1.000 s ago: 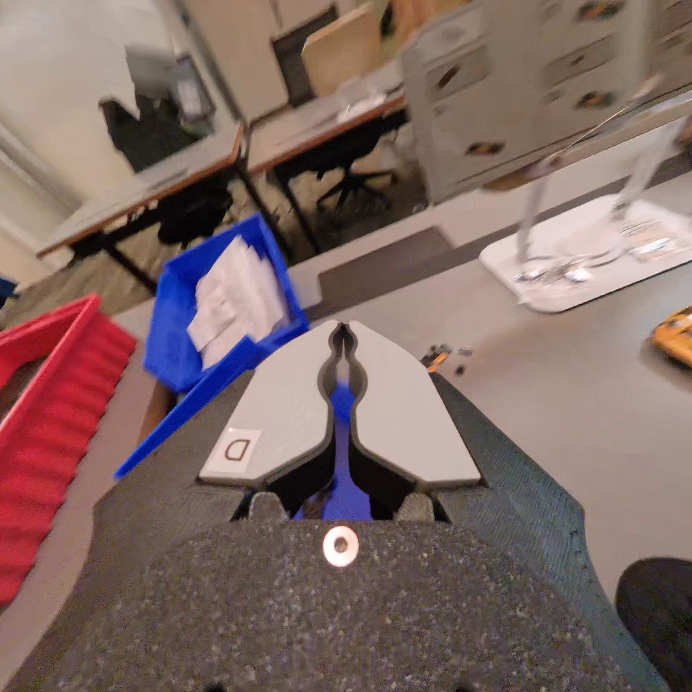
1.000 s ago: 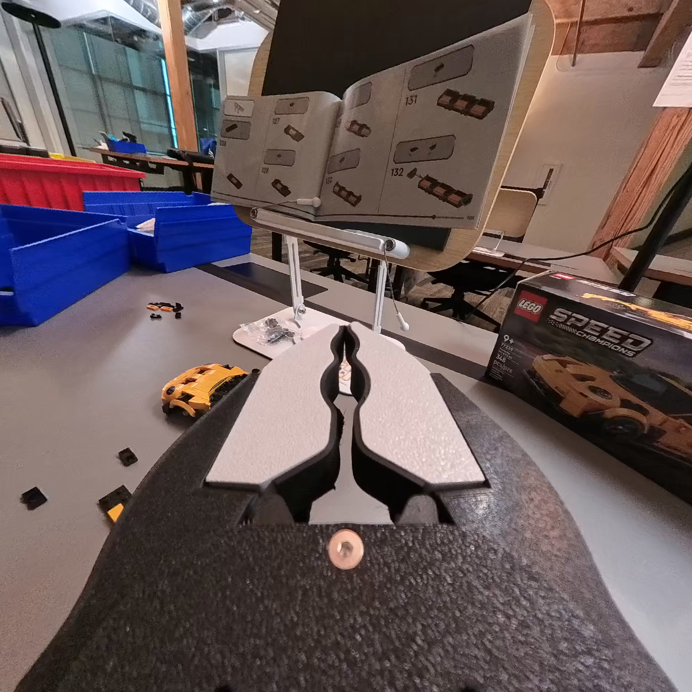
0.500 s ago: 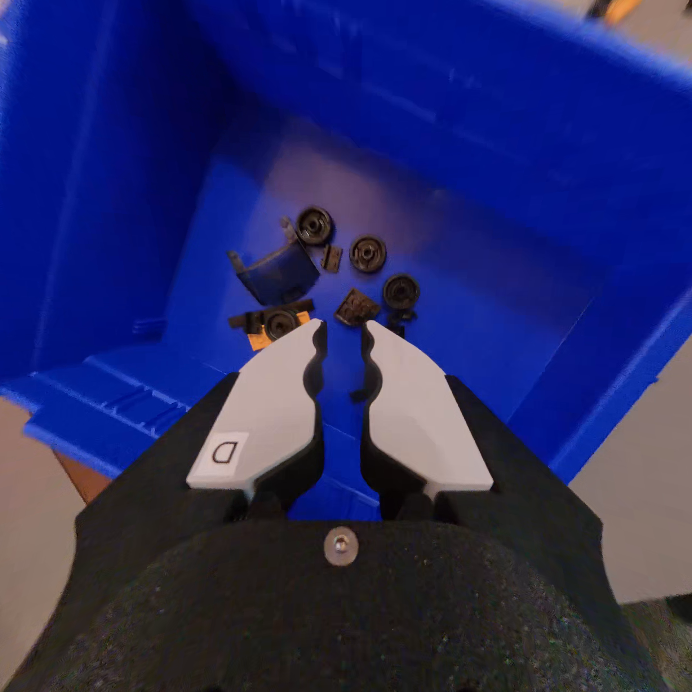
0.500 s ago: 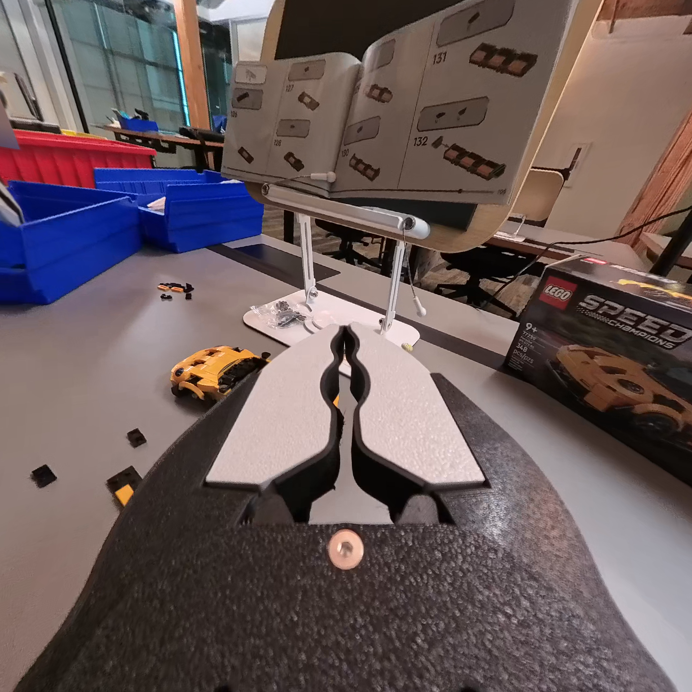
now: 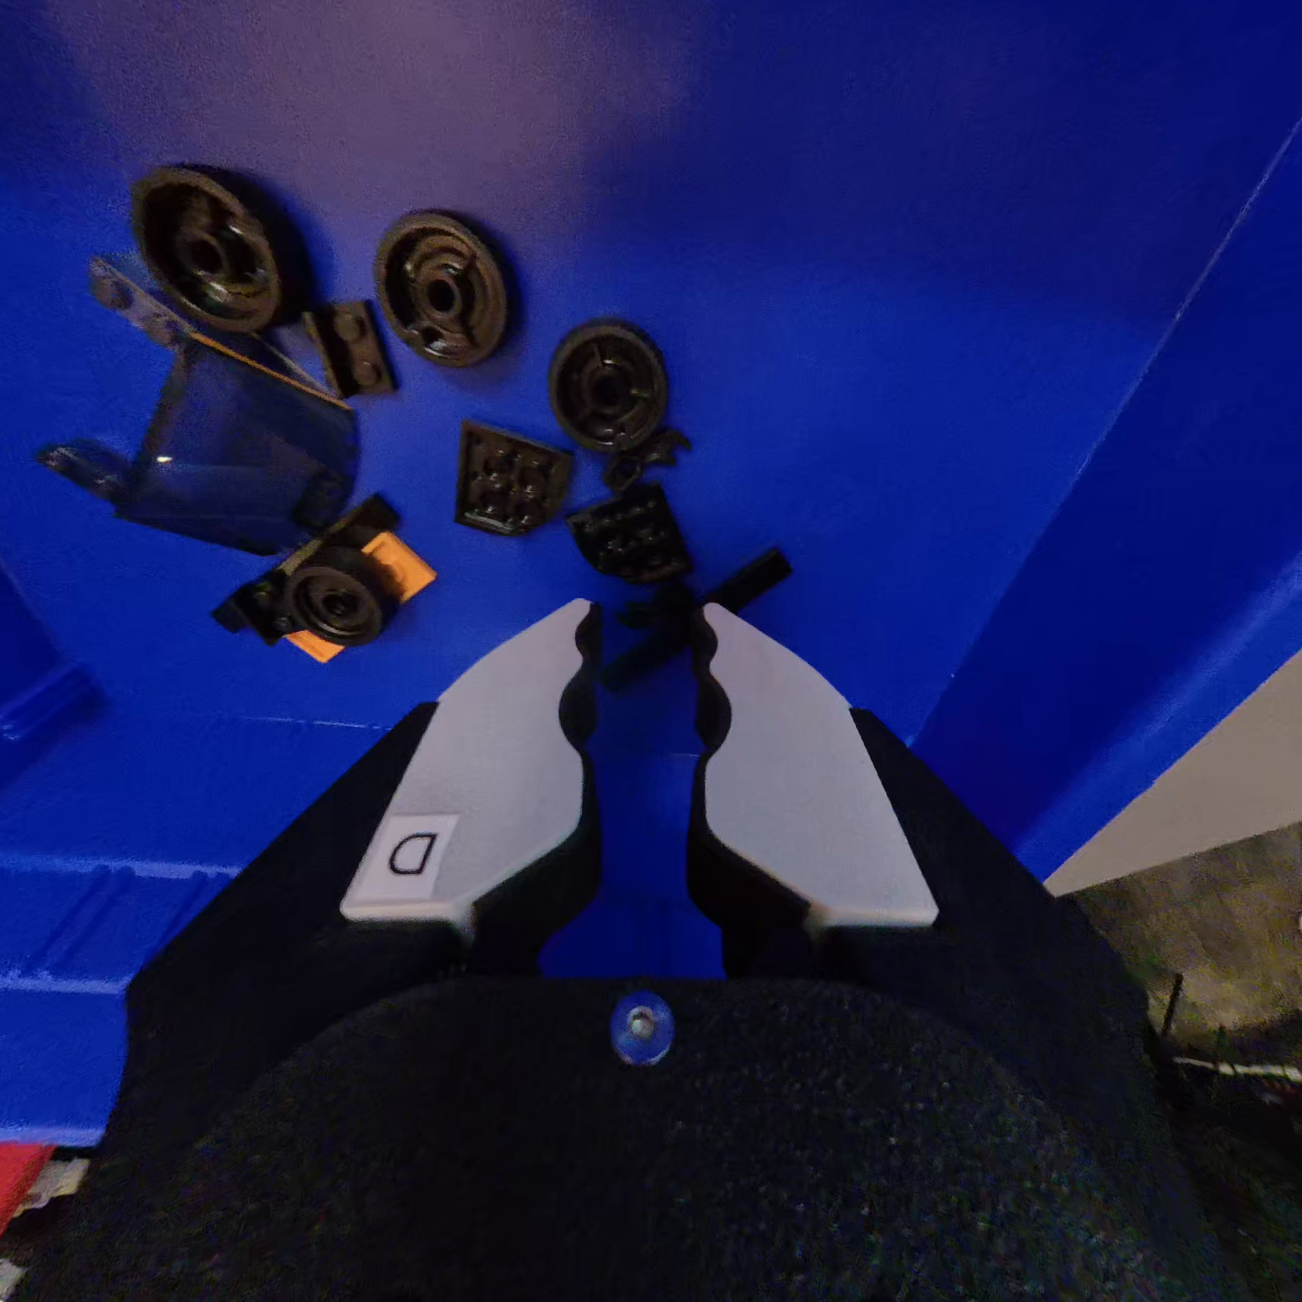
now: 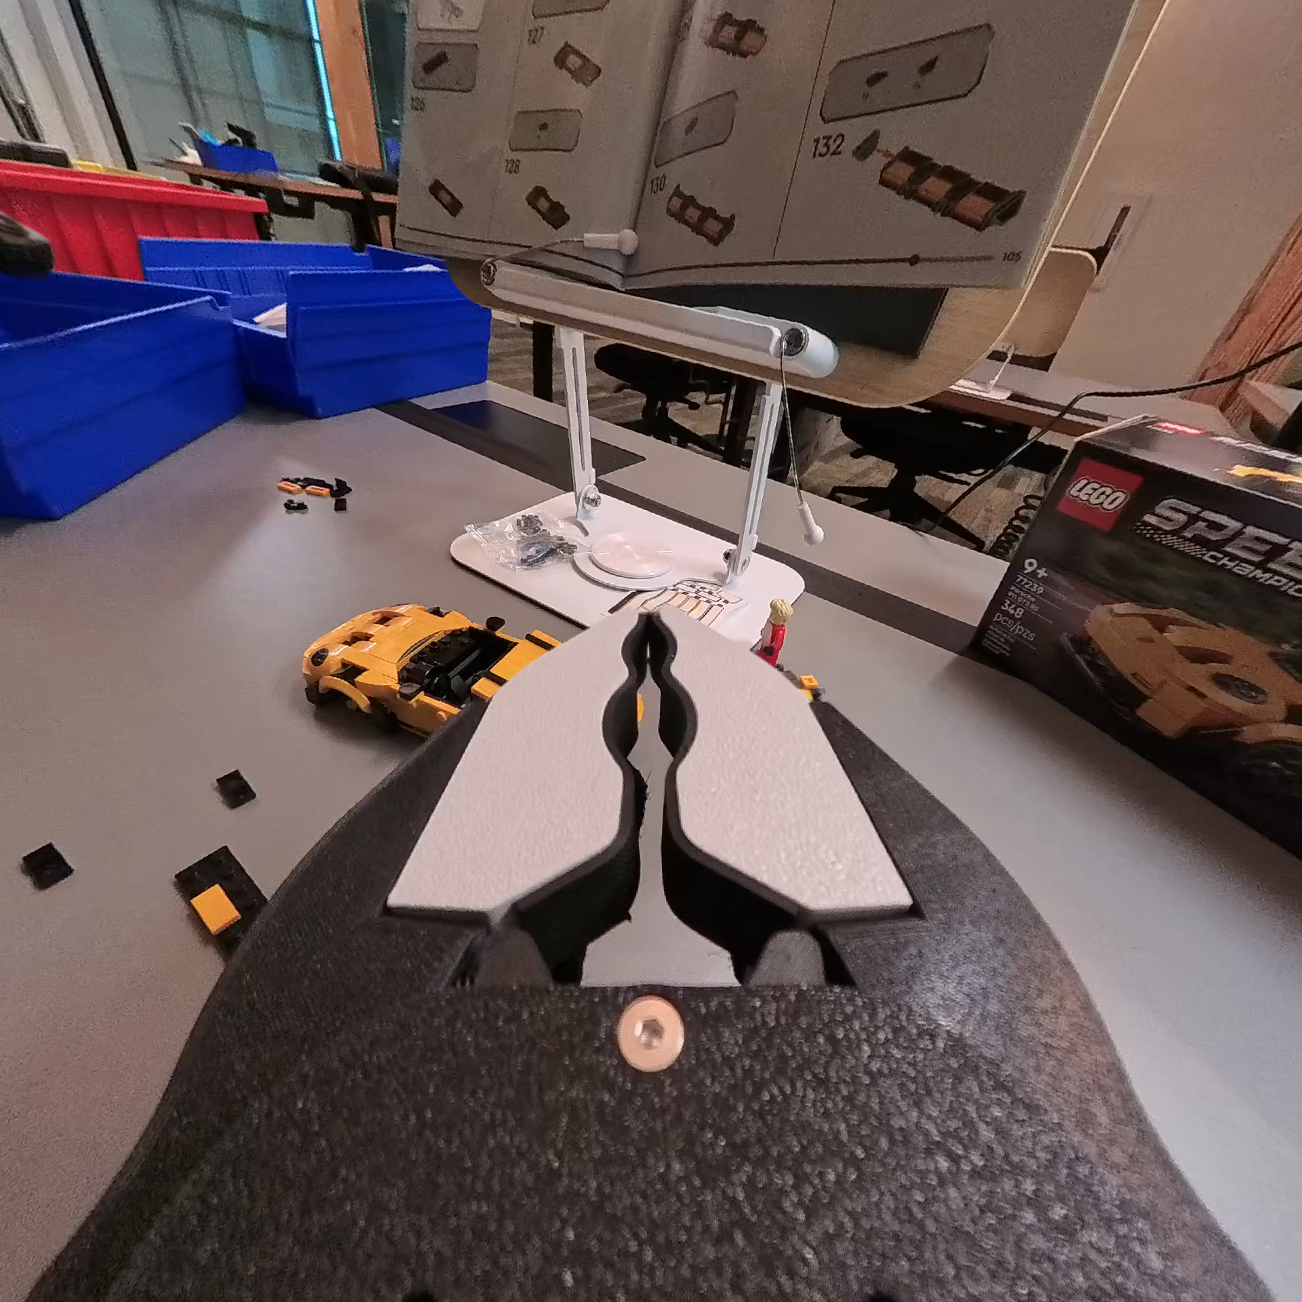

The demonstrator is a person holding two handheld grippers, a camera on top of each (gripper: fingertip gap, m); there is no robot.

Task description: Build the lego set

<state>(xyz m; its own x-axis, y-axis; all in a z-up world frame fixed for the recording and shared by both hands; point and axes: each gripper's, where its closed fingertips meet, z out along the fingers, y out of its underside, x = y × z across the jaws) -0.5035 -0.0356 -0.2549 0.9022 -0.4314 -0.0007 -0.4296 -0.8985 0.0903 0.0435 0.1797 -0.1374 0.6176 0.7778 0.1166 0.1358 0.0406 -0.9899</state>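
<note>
While the left tool (image 5: 648,613) is being held low inside a blue bin (image 5: 1057,282), its two grey fingers are being kept narrowly apart, with a thin black bar piece (image 5: 694,620) lying on the bin floor at the fingertips and showing in the gap between them; whether the bar is being touched cannot be told. Beyond it, loose lego parts are being shown scattered on the bin floor: three black wheel hubs (image 5: 440,289), two black studded plates (image 5: 509,479) side by side, a dark transparent windscreen piece (image 5: 239,451) to the left, and a fourth black hub sitting on an orange and black plate (image 5: 331,599). In the right wrist view, the right tool (image 6: 648,620) is being held above the grey worktop (image 6: 141,634) with its fingers closed together at the tips and nothing gripped between them. Just beyond its left finger, the partly built yellow lego car (image 6: 416,655) is being shown resting on the worktop. Small black and yellow pieces (image 6: 218,898) are lying to the left, nearer the camera. A red minifigure (image 6: 775,630) is standing just past the right finger, beside the white base of a stand (image 6: 634,556) on which an open instruction booklet (image 6: 704,120) is being held up. The set's box (image 6: 1162,634) is lying at the right, and blue bins (image 6: 366,338) and a red bin (image 6: 120,218) are standing at the far left.
</note>
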